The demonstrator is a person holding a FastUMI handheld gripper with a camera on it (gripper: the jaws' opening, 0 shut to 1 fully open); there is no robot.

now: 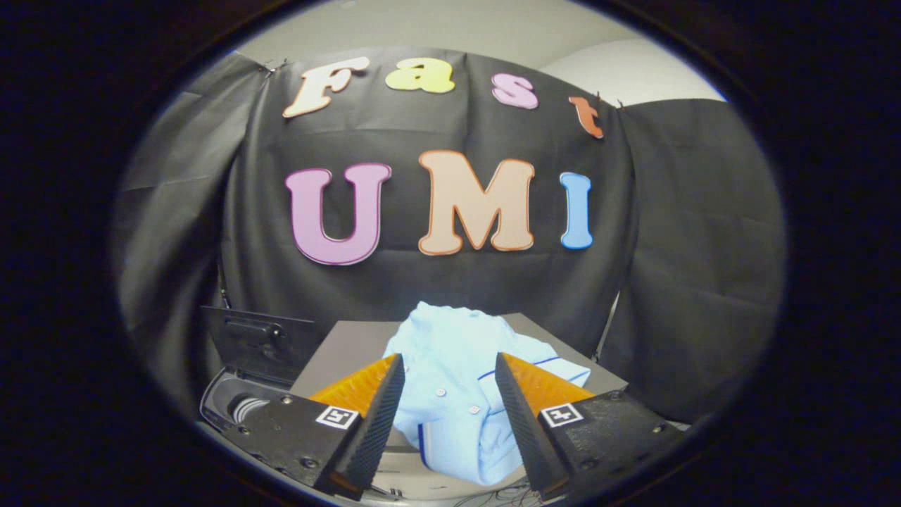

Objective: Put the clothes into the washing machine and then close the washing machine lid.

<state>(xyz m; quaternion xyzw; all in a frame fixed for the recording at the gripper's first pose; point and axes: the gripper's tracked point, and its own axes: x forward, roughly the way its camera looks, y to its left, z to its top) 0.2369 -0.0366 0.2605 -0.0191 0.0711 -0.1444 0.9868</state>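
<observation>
A light blue buttoned shirt (457, 373) lies crumpled on a grey table (345, 345), its lower part hanging over the near edge. My gripper (449, 370) is open, its two fingers standing apart on either side of the shirt's button strip, with the cloth showing in the gap just ahead of them. I cannot tell whether the fingers touch the fabric. To the left of the table sits the washing machine (236, 401), its dark lid (260, 341) standing raised and the round drum opening visible below it.
The black cloth wall rises close behind the table and the machine. A thin stand pole (609, 320) runs down at the table's far right corner. Some cables lie below the table's near edge.
</observation>
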